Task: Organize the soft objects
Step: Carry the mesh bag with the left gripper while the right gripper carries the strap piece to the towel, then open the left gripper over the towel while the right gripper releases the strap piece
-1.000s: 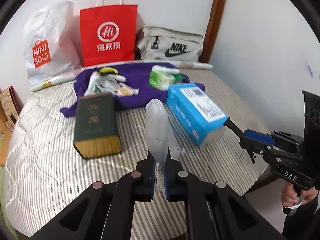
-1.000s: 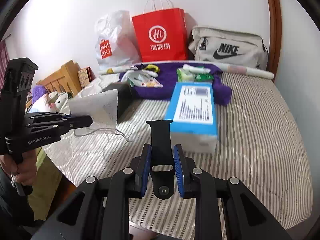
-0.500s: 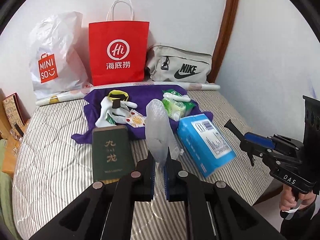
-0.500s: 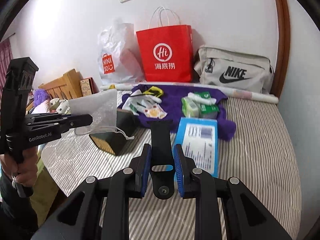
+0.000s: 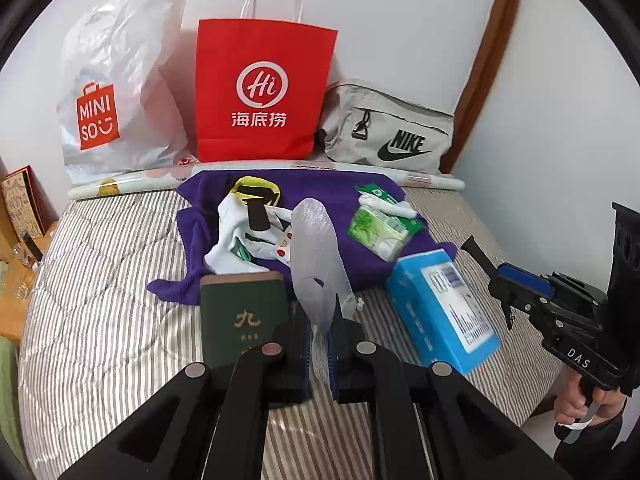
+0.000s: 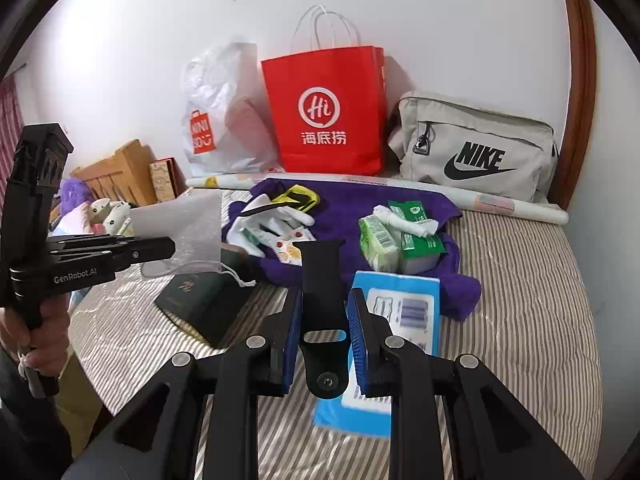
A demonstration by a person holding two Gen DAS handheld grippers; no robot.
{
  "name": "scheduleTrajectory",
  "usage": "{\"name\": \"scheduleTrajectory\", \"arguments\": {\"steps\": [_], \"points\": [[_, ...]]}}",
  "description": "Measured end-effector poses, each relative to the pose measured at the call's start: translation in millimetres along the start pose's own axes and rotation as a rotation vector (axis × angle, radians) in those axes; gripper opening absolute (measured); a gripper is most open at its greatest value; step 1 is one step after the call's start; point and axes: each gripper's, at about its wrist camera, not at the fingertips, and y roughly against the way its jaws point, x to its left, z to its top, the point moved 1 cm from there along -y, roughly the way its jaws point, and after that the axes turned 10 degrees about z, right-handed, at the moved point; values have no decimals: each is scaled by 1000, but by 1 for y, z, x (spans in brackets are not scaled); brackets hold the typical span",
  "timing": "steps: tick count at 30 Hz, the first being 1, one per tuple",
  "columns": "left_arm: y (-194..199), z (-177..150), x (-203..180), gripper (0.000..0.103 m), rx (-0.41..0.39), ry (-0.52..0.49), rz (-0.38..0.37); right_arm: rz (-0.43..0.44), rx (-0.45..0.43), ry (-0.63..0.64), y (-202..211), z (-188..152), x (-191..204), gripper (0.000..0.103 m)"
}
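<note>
The left gripper (image 5: 319,334) was closed on the lower edge of a small see-through pouch (image 5: 316,256), which stood up between its fingers with a loose drawstring hanging from it, and the right gripper (image 6: 322,322) was clamped on a black watch strap (image 6: 322,276) held upright, its lower end between the blue pads (image 6: 291,332). Compared with a second before, both tools had risen and drawn back from the bed (image 5: 100,280): the green box (image 5: 240,312) and the blue box (image 5: 444,312) now sat lower and smaller in both views, and more of the wall and the bags behind had come into sight. The pouch and strap had kept their hold and were well apart, each in the air above the near edge of the bed. The purple cloth (image 5: 320,184) with the white gloves (image 5: 240,236) and the green tissue packs (image 5: 376,232) lay untouched beyond. The lift probably meant the strap was about to go into the pouch, whose mouth I could not tell to be open; bringing the two together seemed the next need.
</note>
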Motion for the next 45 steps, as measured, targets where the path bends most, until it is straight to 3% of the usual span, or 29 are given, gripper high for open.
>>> {"name": "scheduleTrajectory", "arguments": {"steps": [25, 45], "points": [[-107, 63, 4, 7, 122, 44, -69, -28, 19, -47, -89, 69, -74, 23], [-166, 78, -9, 8, 229, 10, -71, -41, 91, -60, -150, 82, -118, 24]]}}
